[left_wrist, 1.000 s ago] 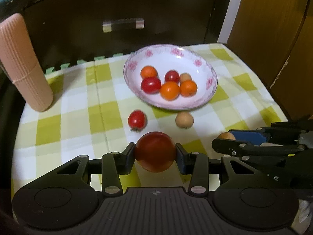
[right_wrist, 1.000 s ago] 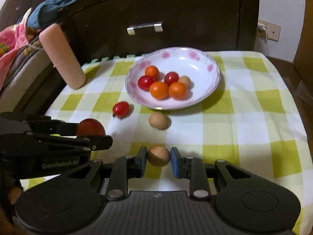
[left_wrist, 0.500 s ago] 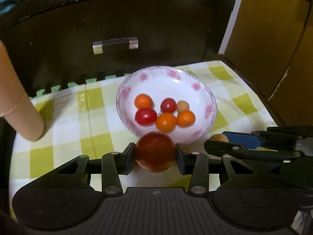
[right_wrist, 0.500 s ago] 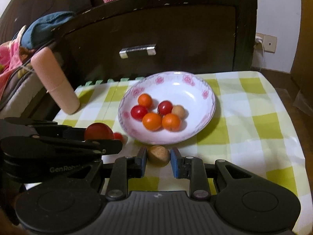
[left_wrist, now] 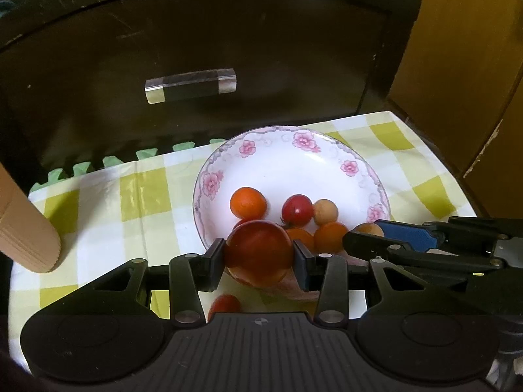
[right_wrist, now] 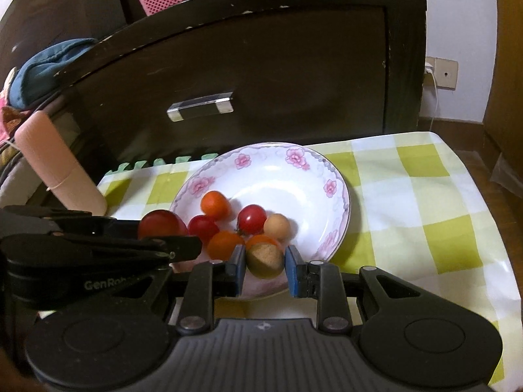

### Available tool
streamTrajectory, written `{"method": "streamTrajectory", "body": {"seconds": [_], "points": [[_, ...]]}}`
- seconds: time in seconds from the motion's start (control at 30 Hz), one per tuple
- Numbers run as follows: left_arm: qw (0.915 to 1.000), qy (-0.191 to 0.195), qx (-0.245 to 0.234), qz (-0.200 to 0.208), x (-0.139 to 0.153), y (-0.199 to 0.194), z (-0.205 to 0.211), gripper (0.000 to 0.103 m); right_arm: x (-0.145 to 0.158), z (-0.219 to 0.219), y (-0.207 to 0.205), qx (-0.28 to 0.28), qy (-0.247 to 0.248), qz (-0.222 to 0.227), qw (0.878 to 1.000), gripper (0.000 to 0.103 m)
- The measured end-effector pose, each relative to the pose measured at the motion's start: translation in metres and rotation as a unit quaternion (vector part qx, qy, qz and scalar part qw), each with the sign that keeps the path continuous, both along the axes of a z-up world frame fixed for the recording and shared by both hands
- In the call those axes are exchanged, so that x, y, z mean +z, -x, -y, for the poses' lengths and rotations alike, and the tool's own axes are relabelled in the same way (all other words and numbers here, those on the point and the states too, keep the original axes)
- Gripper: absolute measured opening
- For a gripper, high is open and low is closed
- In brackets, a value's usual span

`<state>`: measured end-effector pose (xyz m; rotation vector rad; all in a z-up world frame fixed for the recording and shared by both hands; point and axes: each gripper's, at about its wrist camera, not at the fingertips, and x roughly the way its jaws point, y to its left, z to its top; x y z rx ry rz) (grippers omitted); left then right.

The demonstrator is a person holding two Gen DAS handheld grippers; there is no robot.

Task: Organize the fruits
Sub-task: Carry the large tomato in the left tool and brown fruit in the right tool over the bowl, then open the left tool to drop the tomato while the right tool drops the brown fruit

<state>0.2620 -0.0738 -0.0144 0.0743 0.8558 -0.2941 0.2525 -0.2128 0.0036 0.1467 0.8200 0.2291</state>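
1. The big red tomato [left_wrist: 258, 253] is held tight between the two pads of the left gripper [left_wrist: 258, 256]. It hangs over the near rim of the bowl [left_wrist: 294, 150].
2. The right gripper [right_wrist: 264, 261] squeezes a small brown fruit [right_wrist: 264, 259]. It is also over the bowl's near rim, just beside the tomato.
3. To do this step well, I think each claw should go a bit lower into the bowl and then open slowly, so the fruit rolls softly and does not bump the others out.
4. Inside the bowl sit round, shiny fruits, red and orange, and one dull tan one [left_wrist: 325, 210].
5. The bowl is smooth, white and round, with pink flowers on its rim.
6. One small red tomato [left_wrist: 225, 303] lies on the checked cloth [left_wrist: 140, 196], outside the bowl's near side.
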Motion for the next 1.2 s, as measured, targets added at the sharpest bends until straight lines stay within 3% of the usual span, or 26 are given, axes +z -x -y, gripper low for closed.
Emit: {"method": "streamTrajectory", "body": {"seconds": [0.7,1.0,1.2], "points": [[0.9997,0.019,0.013,0.007,-0.005,-0.03,-0.002,0.05,-0.007,0.004,-0.036,0.0,0.002,0.016,1.0,0.026],[0.9998,0.01,0.009,0.015,-0.01,-0.046,0.004,0.05,-0.008,0.008,-0.055,-0.003,0.004,0.017,1.0,0.026],[0.9995,0.026,0.016,0.004,-0.013,-0.054,0.0,0.05,-0.011,0.006,-0.061,0.0,0.013,0.021,1.0,0.026]]}}
